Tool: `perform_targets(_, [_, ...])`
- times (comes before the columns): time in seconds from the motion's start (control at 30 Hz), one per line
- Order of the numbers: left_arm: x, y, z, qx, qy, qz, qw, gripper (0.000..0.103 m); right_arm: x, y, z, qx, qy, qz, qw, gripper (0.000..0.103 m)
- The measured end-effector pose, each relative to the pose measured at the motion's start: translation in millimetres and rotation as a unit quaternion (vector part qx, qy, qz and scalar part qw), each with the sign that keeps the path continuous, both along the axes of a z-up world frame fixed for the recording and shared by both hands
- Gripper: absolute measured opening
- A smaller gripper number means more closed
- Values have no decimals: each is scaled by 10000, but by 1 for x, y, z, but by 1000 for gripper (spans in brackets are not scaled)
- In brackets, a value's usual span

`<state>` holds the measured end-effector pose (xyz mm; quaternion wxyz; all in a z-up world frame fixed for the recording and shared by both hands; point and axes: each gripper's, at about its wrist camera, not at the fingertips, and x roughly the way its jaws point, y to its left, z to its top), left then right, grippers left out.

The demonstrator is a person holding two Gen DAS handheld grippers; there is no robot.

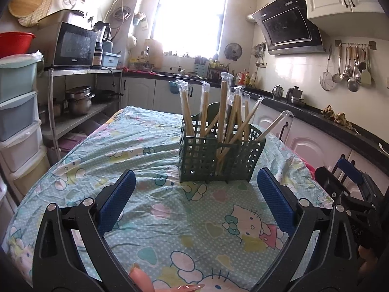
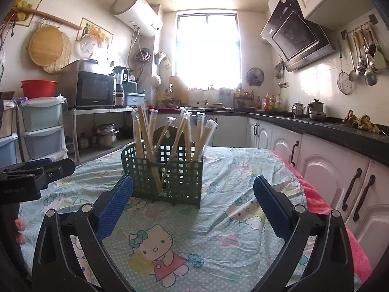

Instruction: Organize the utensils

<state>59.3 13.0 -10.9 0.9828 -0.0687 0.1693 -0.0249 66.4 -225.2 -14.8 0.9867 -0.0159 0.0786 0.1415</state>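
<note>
A dark green lattice utensil caddy (image 1: pixel 201 160) stands on the table, also in the right wrist view (image 2: pixel 180 182). Several wrapped pairs of wooden chopsticks (image 1: pixel 222 112) stand upright and leaning inside it, also in the right wrist view (image 2: pixel 145 133). My left gripper (image 1: pixel 195 182) is open and empty, a short way in front of the caddy. My right gripper (image 2: pixel 193 189) is open and empty, just in front of the caddy. The right gripper's body shows at the right edge of the left wrist view (image 1: pixel 350 189); the left one shows at the left edge of the right wrist view (image 2: pixel 31 177).
The table carries a light blue cartoon-cat cloth (image 1: pixel 170 219) with a red blanket under it at the right side (image 2: pixel 323 202). A shelf with a microwave (image 1: pixel 75 46) and plastic drawers (image 1: pixel 17 112) stands left. A black counter (image 2: pixel 340 129) with white cabinets runs along the right.
</note>
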Motion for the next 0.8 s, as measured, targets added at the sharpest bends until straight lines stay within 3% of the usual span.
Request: perform_targets(0.8, [-1, 0, -2, -18, 28, 8, 10000, 92, -2, -1, -5, 88, 73, -6, 9999, 97])
